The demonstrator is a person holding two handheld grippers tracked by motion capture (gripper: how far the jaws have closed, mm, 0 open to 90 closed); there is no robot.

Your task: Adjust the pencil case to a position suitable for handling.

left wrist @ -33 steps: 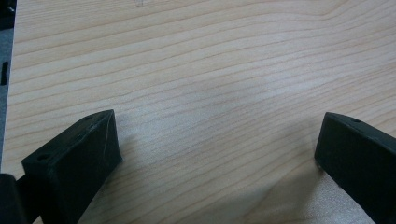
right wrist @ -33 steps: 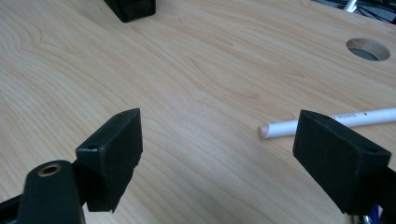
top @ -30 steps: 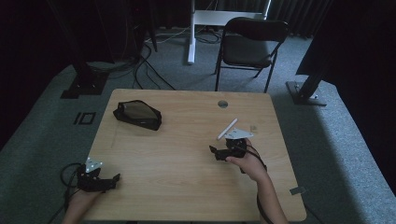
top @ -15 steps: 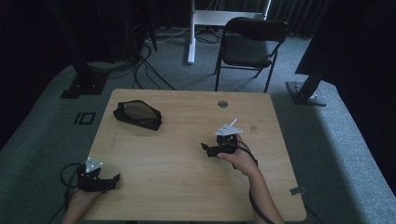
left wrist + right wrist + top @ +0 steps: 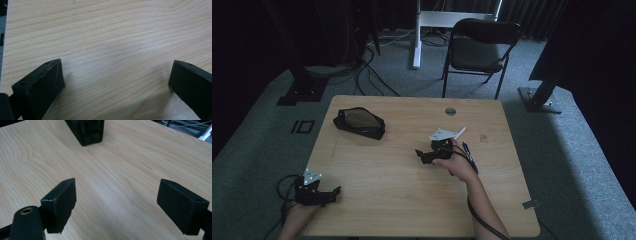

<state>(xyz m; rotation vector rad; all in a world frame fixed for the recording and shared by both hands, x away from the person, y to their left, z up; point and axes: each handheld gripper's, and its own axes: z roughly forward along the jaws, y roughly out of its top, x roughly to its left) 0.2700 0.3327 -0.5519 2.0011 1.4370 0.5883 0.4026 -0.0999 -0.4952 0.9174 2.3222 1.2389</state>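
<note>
While my right gripper hangs over the middle of the table, its jaws stand wide apart with nothing but bare wood between them. Straight ahead of those jaws, well beyond their tips, sits the black pouch, the thing I judge I am heading for; from the high view it lies toward the far left part of the table, lying flat with its tan face up, well apart from both grippers. Behind my right hand, on the side away from the jaws, a dark pen lies on the wood, and a white strip pokes out just past the grey plate on top of the gripper; I cannot tell what that strip is.

My left gripper rests low at the near left edge, jaws also spread wide, and between them I see only wood grain. The pouch is far ahead and off to one side of those jaws.

As I judge it, hardly anything is done: the pouch is untouched, and neither pair of jaws holds a thing. What is left is nearly all of it: closing the gap, setting the jaws around the pouch, gripping, and whatever follows.
</note>
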